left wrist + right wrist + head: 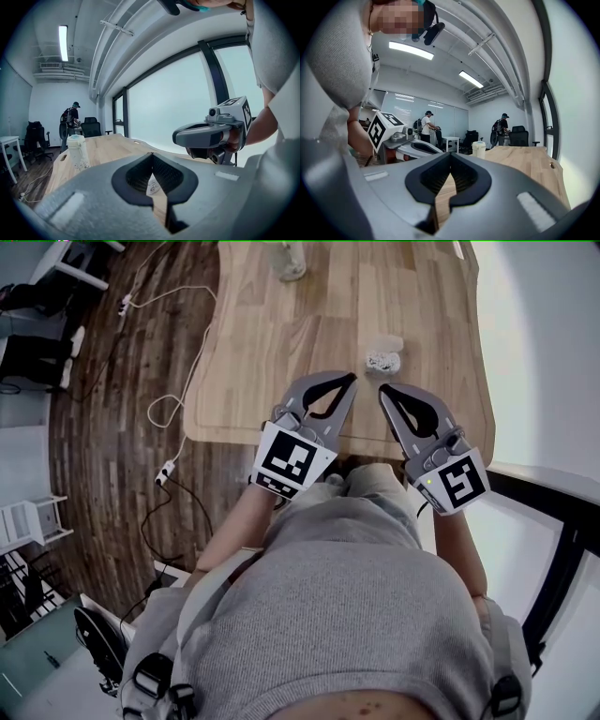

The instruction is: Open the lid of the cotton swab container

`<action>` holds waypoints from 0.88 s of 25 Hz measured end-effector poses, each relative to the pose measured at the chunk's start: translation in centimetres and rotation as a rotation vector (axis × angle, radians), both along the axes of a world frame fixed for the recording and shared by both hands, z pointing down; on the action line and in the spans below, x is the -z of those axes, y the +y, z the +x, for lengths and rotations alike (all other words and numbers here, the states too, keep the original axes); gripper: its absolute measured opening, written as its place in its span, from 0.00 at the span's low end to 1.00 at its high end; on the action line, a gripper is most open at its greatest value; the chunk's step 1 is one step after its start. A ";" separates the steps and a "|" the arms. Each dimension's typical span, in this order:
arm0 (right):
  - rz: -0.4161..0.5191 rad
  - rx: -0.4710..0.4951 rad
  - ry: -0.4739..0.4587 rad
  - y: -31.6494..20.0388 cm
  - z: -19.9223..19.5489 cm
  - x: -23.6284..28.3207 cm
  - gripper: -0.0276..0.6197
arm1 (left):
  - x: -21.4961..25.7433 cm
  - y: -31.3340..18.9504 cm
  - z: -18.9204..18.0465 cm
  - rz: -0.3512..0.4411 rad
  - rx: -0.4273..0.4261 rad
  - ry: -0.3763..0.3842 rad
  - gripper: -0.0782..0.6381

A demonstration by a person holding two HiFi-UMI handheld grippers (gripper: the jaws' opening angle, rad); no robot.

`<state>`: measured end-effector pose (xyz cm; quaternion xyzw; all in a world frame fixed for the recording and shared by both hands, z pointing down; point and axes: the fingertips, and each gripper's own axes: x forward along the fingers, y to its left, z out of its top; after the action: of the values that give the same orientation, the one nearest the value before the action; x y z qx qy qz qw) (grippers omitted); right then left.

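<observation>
The cotton swab container (382,361), small, clear and full of white swabs, stands on the wooden table (281,352) just beyond both grippers. A paler clear part (387,341) sits right behind it; I cannot tell whether that is its lid. My left gripper (352,379) is shut and empty, its tips a little left of the container. My right gripper (382,390) is also shut and empty, its tips just in front of it. In the left gripper view the shut jaws (151,155) hide most of the container; the right gripper (206,136) hangs to the right. The right gripper (450,155) points level along the tabletop.
A white bottle (289,261) stands at the table's far edge, also in the left gripper view (77,151) and the right gripper view (478,149). White cables (169,409) lie on the dark floor to the left. People stand by desks and chairs (427,126) farther back.
</observation>
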<state>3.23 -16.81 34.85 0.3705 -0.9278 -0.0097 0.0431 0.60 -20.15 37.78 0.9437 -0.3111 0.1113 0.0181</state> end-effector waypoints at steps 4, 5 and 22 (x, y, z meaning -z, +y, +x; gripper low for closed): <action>0.001 -0.040 -0.006 1.0 0.3 0.2 0.05 | 0.2 1.3 0.9 0.017 -0.025 -0.006 0.10; 0.003 -0.049 -0.006 1.3 0.5 0.3 0.05 | 0.3 1.7 1.1 0.019 -0.032 -0.004 0.10; -0.013 -0.096 -0.039 12.4 3.4 2.0 0.05 | 2.2 13.3 2.5 0.017 0.059 0.053 0.10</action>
<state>6.61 -4.36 32.90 0.4146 -0.9096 0.0055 0.0278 3.12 -6.90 35.55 0.9369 -0.3390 0.0830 0.0217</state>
